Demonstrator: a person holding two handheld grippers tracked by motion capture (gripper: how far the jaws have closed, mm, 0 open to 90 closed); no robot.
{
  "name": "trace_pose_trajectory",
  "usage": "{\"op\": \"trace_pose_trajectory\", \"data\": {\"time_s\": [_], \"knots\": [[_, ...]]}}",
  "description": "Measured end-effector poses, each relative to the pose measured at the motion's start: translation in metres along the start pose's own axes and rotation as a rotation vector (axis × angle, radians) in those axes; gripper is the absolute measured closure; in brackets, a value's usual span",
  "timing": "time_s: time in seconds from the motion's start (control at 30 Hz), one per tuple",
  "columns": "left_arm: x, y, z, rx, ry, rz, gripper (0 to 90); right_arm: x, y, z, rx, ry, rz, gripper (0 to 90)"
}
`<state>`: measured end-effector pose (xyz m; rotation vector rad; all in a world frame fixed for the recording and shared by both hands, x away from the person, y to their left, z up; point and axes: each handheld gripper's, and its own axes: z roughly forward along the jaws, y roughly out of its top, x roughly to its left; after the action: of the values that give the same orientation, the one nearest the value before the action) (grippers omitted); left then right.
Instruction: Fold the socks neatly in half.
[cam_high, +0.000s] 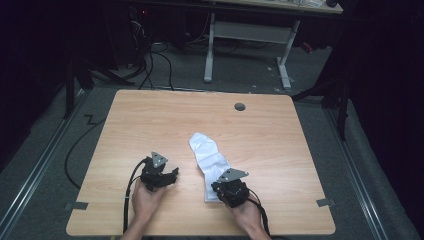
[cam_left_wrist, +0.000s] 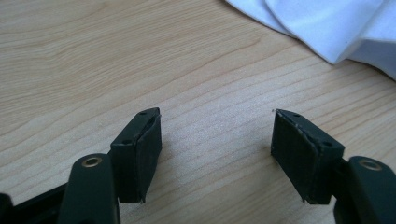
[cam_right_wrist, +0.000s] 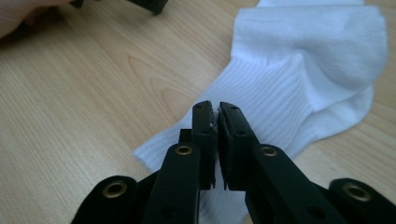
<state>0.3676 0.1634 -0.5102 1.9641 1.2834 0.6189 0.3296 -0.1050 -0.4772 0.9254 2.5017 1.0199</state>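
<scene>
A white sock (cam_high: 210, 157) lies crumpled on the wooden table (cam_high: 150, 125), stretched from the middle toward the near right. My right gripper (cam_high: 216, 188) sits over the sock's near end. In the right gripper view its jaws (cam_right_wrist: 217, 112) stand pressed together on the ribbed cuff of the sock (cam_right_wrist: 303, 60), with a sliver of white fabric between the pads. My left gripper (cam_high: 173, 175) rests to the left of the sock, apart from it. In the left gripper view it (cam_left_wrist: 217, 135) is open over bare wood, and the sock's edge (cam_left_wrist: 327, 28) lies ahead at the upper right.
A round grey cable hole (cam_high: 240, 106) sits near the table's far edge. Beyond the table stands another desk with white legs (cam_high: 209, 50), with cables on the dark floor. The person's left hand (cam_right_wrist: 23, 14) shows at the top left of the right gripper view.
</scene>
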Motion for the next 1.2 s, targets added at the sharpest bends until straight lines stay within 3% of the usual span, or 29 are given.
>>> {"op": "trace_pose_trajectory", "data": {"time_s": [0.17, 0.23, 0.4, 0.47, 0.5, 0.53, 0.7, 0.77, 0.93, 1.2], "knots": [[0.0, 0.0, 0.0, 0.0, -0.002, 0.001, 34.1, 0.001, -0.007, 0.014, 0.026, 0.01, 0.011, 76.3], [0.0, 0.0, 0.0, 0.0, -0.002, 0.001, 34.2, -0.002, -0.007, 0.009, -0.012, 0.032, 0.033, 69.4], [0.0, 0.0, 0.0, 0.0, -0.003, 0.002, 34.2, -0.023, 0.002, -0.004, -0.078, -0.034, 0.096, 65.4], [0.0, 0.0, 0.0, -0.001, -0.003, 0.001, 34.2, -0.036, 0.003, 0.0, -0.068, -0.07, 0.133, 66.1], [0.0, 0.0, 0.0, -0.001, -0.003, 0.001, 34.2, -0.036, 0.003, 0.0, -0.068, -0.07, 0.133, 66.1], [0.0, 0.0, 0.0, 0.0, -0.004, 0.004, 34.0, -0.048, 0.002, 0.007, -0.048, -0.078, 0.172, 66.1], [0.0, 0.0, 0.001, 0.0, -0.003, 0.007, 33.0, -0.057, -0.001, 0.024, -0.013, -0.094, 0.185, 64.7], [0.0, 0.0, 0.001, 0.002, -0.004, 0.009, 32.8, -0.057, -0.002, 0.028, -0.003, -0.086, 0.185, 66.8], [0.0, 0.0, 0.0, 0.002, -0.005, 0.01, 32.5, -0.055, -0.003, 0.03, -0.002, -0.055, 0.143, 87.0], [0.0, 0.0, 0.0, 0.003, -0.005, 0.01, 32.5, -0.054, -0.002, 0.022, -0.034, -0.062, 0.114, 90.0]]}}
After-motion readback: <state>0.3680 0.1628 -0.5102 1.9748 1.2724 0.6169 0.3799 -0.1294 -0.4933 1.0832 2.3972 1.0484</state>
